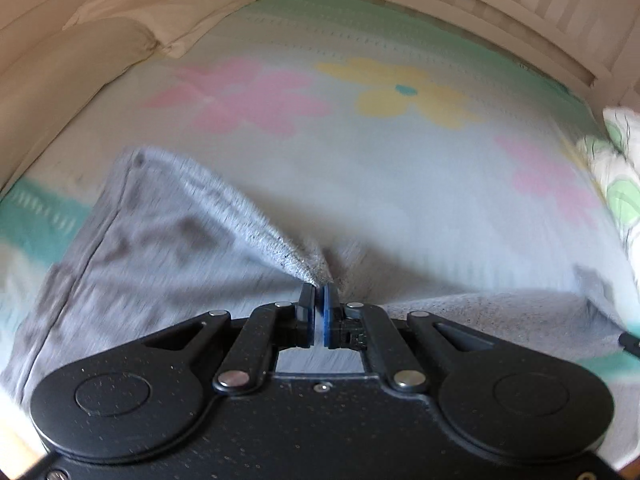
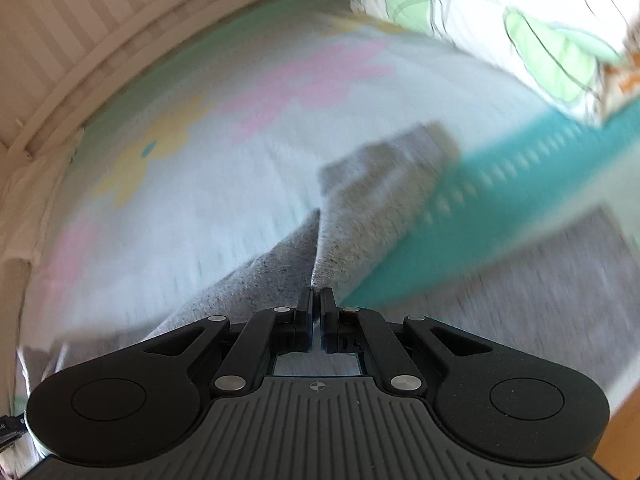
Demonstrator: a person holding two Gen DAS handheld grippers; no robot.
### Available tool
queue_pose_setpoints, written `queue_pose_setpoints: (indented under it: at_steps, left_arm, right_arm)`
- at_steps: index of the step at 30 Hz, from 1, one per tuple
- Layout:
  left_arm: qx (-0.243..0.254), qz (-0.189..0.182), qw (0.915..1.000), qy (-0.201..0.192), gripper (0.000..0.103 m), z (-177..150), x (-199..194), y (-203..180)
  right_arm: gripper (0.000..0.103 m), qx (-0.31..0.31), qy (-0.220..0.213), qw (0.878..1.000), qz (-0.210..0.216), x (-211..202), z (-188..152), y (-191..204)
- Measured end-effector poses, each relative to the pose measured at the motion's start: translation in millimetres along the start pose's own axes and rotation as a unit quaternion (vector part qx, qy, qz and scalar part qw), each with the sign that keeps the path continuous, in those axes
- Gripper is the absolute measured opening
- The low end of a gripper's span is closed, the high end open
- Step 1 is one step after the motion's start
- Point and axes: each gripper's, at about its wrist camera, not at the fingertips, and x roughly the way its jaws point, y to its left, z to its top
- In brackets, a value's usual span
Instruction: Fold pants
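Grey speckled pants [image 1: 144, 248] lie on a bed with a flowered sheet [image 1: 360, 160]. My left gripper [image 1: 319, 292] is shut on a pinched fold of the pants and lifts it off the sheet; the waist part spreads to the left, more cloth runs right. My right gripper [image 2: 316, 296] is shut on the pants [image 2: 360, 232] too, holding a raised ridge of leg cloth that runs away to the cuffed leg end [image 2: 400, 152]. Both views are blurred by motion.
Cream pillows [image 1: 132, 20] lie at the far left. A green-patterned quilt [image 2: 520, 32] lies at the right, and shows in the left wrist view [image 1: 620, 184]. A slatted white bed frame [image 1: 520, 12] bounds the far side. Grey floor [image 2: 540, 292] lies beyond the bed edge.
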Motion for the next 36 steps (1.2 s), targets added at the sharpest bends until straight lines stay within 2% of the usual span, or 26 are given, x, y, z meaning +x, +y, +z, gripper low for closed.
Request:
queue_pose_setpoints:
  at_steps: [3,8,11,14,16,17,18,19,20,21,27,31,36]
  left_arm:
    - [0.003,0.004,0.9998,0.022,0.000,-28,-6,9]
    - [0.005,0.004,0.9979,0.064,0.000,-65,5,23]
    - [0.010,-0.002,0.9970,0.077,0.001,-76,11,25]
    - [0.011,0.001,0.9972,0.073,0.006,-78,12,25]
    - [0.012,0.007,0.9979,0.063,0.009,-74,11,24]
    - [0.013,0.007,0.9982,0.059,0.012,-73,12,24]
    - [0.012,0.006,0.9983,0.056,0.016,-70,13,23]
    - [0.011,0.004,0.9984,0.055,0.026,-69,13,22]
    - [0.008,0.002,0.9985,0.054,0.036,-66,14,20]
    - [0.007,0.001,0.9986,0.053,0.038,-67,15,19]
    - [0.022,-0.009,0.9983,0.054,0.038,-63,25,2]
    - [0.024,-0.020,0.9976,0.063,0.039,-66,26,0]
    - [0.019,-0.018,0.9971,0.071,0.041,-61,34,0]
  right_arm:
    - [0.003,-0.009,0.016,1.000,-0.004,3,-16,-5]
    - [0.003,-0.025,0.019,0.999,-0.018,8,-29,-10]
    - [0.006,-0.025,-0.007,1.000,-0.013,-1,-31,-11]
    - [0.006,-0.022,-0.057,0.998,-0.010,-13,-23,-11]
    - [0.017,-0.022,-0.075,0.997,-0.018,-15,-13,-7]
    - [0.031,-0.024,-0.079,0.996,-0.025,-13,-8,-5]
    - [0.038,-0.029,-0.083,0.996,-0.034,-10,-2,0]
    - [0.038,-0.037,-0.085,0.995,-0.039,-6,2,4]
    - [0.038,-0.048,-0.085,0.994,-0.045,0,7,9]
    - [0.038,-0.061,-0.085,0.993,-0.051,6,13,16]
    - [0.041,-0.116,-0.081,0.986,-0.088,61,52,55]
    - [0.042,-0.153,-0.060,0.979,-0.121,107,62,74]
    - [0.043,-0.195,-0.023,0.957,-0.212,157,59,79]
